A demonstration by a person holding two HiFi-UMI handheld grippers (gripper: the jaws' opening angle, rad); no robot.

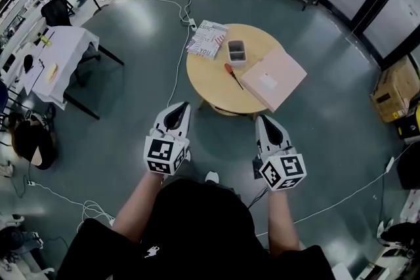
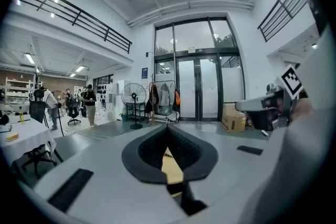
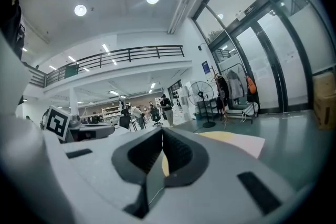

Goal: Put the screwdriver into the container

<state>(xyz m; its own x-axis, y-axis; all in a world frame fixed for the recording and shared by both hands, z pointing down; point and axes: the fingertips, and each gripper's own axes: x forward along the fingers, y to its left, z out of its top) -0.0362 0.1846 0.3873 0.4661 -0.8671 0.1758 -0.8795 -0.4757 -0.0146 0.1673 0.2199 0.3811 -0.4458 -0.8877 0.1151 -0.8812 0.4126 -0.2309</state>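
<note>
A red-handled screwdriver (image 1: pixel 233 75) lies on the round wooden table (image 1: pixel 210 79), just in front of a small grey container (image 1: pixel 236 52). Both grippers are held in the air short of the table's near edge, well apart from the screwdriver. My left gripper (image 1: pixel 178 108) has its jaws together with nothing between them, and its own view (image 2: pixel 168 128) shows only a sliver of the table through the gap behind the tips. My right gripper (image 1: pixel 266 121) is shut and empty too, pointing at the table in its own view (image 3: pixel 162 131).
A printed booklet (image 1: pixel 207 39) lies at the table's far left, and a flat pink box (image 1: pixel 273 79) overhangs its right side. White cables (image 1: pixel 178 69) run across the floor to the table. A white desk (image 1: pixel 59 49) stands left and a cardboard box (image 1: pixel 394 88) right.
</note>
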